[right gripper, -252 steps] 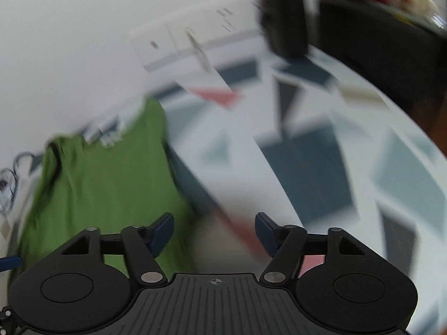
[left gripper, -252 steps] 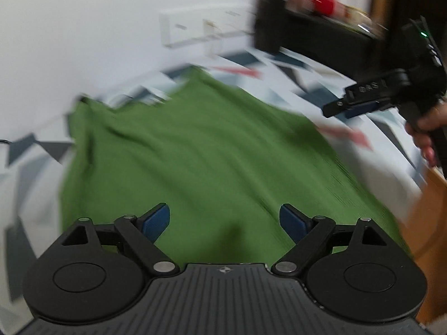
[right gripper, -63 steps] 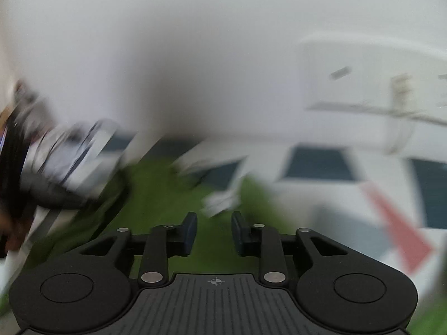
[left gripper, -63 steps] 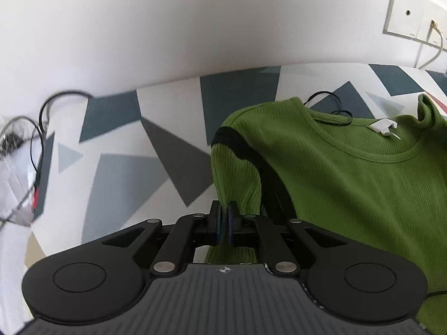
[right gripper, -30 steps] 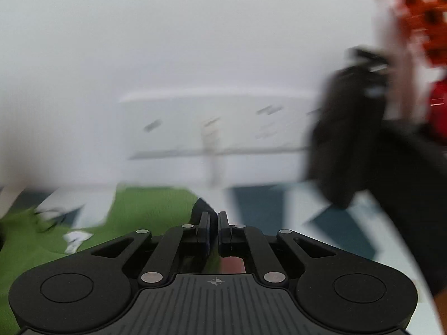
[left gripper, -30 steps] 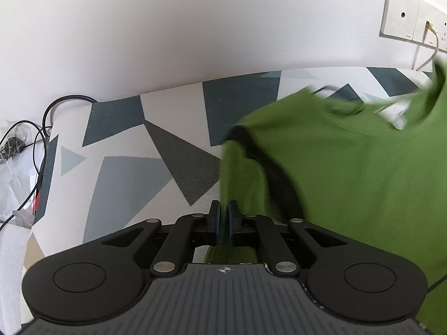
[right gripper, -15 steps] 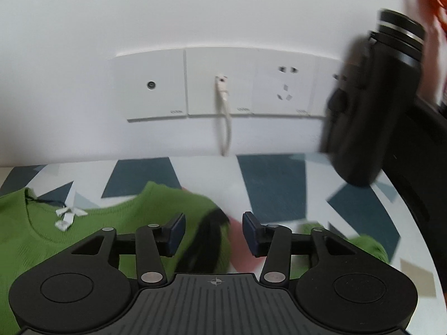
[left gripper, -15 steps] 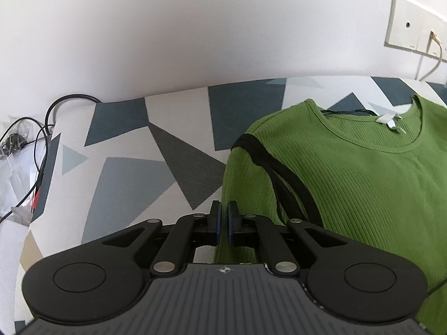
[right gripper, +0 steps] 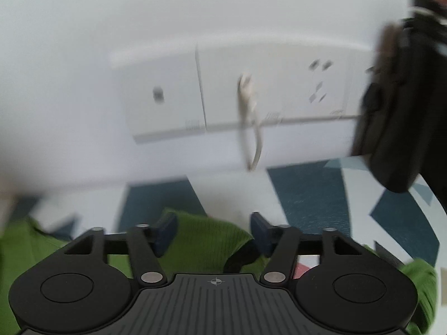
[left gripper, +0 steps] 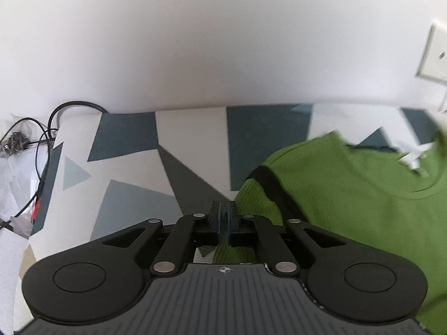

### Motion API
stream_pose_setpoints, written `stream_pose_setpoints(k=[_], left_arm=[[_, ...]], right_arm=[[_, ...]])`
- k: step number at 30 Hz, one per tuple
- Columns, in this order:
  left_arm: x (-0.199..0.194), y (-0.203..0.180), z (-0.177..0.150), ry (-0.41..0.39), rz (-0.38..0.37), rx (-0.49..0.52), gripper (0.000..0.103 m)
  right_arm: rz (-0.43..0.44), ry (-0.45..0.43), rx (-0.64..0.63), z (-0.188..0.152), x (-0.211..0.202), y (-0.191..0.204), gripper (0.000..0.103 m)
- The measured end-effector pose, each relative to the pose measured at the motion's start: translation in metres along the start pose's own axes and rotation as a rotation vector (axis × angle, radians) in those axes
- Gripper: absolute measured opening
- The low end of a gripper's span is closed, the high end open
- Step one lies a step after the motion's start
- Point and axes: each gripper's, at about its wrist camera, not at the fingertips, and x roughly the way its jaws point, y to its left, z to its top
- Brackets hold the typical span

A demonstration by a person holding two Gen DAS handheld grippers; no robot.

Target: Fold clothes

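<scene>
Closest to me on the left side, my left hand-held gripper (left gripper: 223, 224) has its blue pads pressed together on a fold of the green shirt (left gripper: 349, 203), pinching the ribbed sleeve just below the shoulder. A black seam band (left gripper: 272, 187) runs across that shoulder right beside the pinch. From there the shirt spreads to my right over the bench (left gripper: 134, 167), which wears a cover of white, grey and dark teal triangles. Its round neckline opens toward the wall, with a white label (left gripper: 413, 159) inside the collar, though that part is smeared by motion.

On the other side, my right hand-held gripper (right gripper: 213, 233) stands wide open, holding nothing. The shirt's other shoulder bunches up between and just beneath its blue pads (right gripper: 164, 233); whether either pad touches the cloth I cannot tell, as the view is blurred. A dark band of the garment shows under the right-hand pad, and more green cloth lies at the far right edge.

Farther out, black cables (left gripper: 42, 139) trail off the left end of the bench beside some clear plastic. Beyond the bench rises a white wall (left gripper: 195, 42) with a row of white outlet plates (right gripper: 237, 92), a pale cord (right gripper: 250, 128) hanging from one. A dark object (right gripper: 399, 106) stands at the right, too blurred to name.
</scene>
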Motion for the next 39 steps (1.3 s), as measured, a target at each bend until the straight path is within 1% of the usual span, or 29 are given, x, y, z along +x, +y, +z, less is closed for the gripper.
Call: stream_pose_setpoints(k=[2, 3, 4, 6, 7, 8, 10, 11, 12, 13, 14, 15, 16, 17, 18, 21, 23, 29, 33, 35, 36, 37, 38, 39], left_arm=[[-0.022, -0.001, -0.009, 0.003, -0.069, 0.035, 0.016], [-0.034, -0.002, -0.016, 0.009, -0.099, 0.052, 0.029], [-0.045, -0.002, -0.026, 0.019, -0.12, 0.06, 0.046], [-0.063, -0.001, -0.049, 0.043, -0.156, 0.079, 0.06], [-0.07, -0.001, -0.061, 0.058, -0.174, 0.095, 0.061], [-0.078, -0.001, -0.074, 0.073, -0.192, 0.111, 0.061], [-0.085, -0.002, -0.097, 0.079, -0.157, 0.149, 0.061], [-0.087, -0.002, -0.104, 0.063, -0.125, 0.15, 0.059], [-0.089, -0.001, -0.111, 0.042, -0.09, 0.147, 0.045], [-0.091, -0.001, -0.118, 0.02, -0.054, 0.143, 0.02], [-0.09, 0.002, -0.121, 0.025, -0.05, 0.124, 0.013], [-0.088, 0.004, -0.123, 0.037, -0.055, 0.101, 0.009], [-0.086, 0.008, -0.124, 0.037, -0.045, 0.095, 0.006], [-0.083, 0.011, -0.125, 0.034, -0.032, 0.093, 0.006], [-0.081, 0.014, -0.126, 0.031, -0.019, 0.092, 0.005], [-0.073, 0.023, -0.124, 0.017, 0.006, 0.091, 0.005], [-0.07, 0.029, -0.121, 0.011, 0.017, 0.085, 0.005], [-0.047, 0.051, -0.097, -0.012, 0.047, 0.062, 0.005], [-0.028, 0.062, -0.078, -0.039, 0.068, 0.051, 0.005], [-0.024, 0.066, -0.073, -0.045, 0.077, 0.044, 0.008], [-0.025, 0.067, -0.072, -0.042, 0.08, 0.041, 0.01], [-0.026, 0.068, -0.072, -0.039, 0.082, 0.037, 0.014], [-0.027, 0.069, -0.071, -0.036, 0.084, 0.034, 0.019], [-0.035, 0.07, -0.076, -0.029, 0.061, 0.033, 0.03]], right_arm=[[0.008, 0.003, 0.015, -0.016, -0.023, -0.006, 0.066], [0.011, 0.005, 0.022, -0.024, -0.034, -0.01, 0.066], [0.015, 0.006, 0.03, -0.032, -0.045, -0.013, 0.066], [0.023, 0.009, 0.044, -0.049, -0.068, -0.019, 0.067], [0.027, 0.011, 0.052, -0.057, -0.079, -0.022, 0.067], [0.03, 0.012, 0.059, -0.065, -0.09, -0.025, 0.068], [0.038, 0.015, 0.074, -0.081, -0.113, -0.032, 0.069], [0.042, 0.017, 0.081, -0.089, -0.124, -0.035, 0.069], [0.046, 0.018, 0.089, -0.097, -0.135, -0.038, 0.069], [0.042, 0.036, 0.098, -0.107, -0.139, -0.039, 0.068], [0.035, 0.063, 0.109, -0.119, -0.14, -0.038, 0.064], [0.024, 0.089, 0.114, -0.128, -0.139, -0.036, 0.051], [0.011, 0.114, 0.117, -0.137, -0.139, -0.034, 0.044], [-0.001, 0.14, 0.12, -0.145, -0.138, -0.032, 0.026], [-0.013, 0.141, 0.133, -0.151, -0.139, -0.031, 0.017], [-0.029, 0.125, 0.202, -0.163, -0.147, -0.033, 0.007], [-0.019, 0.125, 0.243, -0.168, -0.151, -0.03, 0.007], [0.021, 0.138, 0.273, -0.182, -0.163, 0.003, 0.007], [0.016, 0.141, 0.233, -0.181, -0.164, 0.027, 0.007], [0.002, 0.137, 0.215, -0.179, -0.163, 0.033, 0.008], [-0.006, 0.133, 0.215, -0.179, -0.162, 0.034, 0.008], [-0.014, 0.129, 0.219, -0.178, -0.162, 0.034, 0.009], [-0.024, 0.125, 0.229, -0.178, -0.162, 0.032, 0.018], [-0.033, 0.118, 0.245, -0.178, -0.164, 0.029, 0.031]])
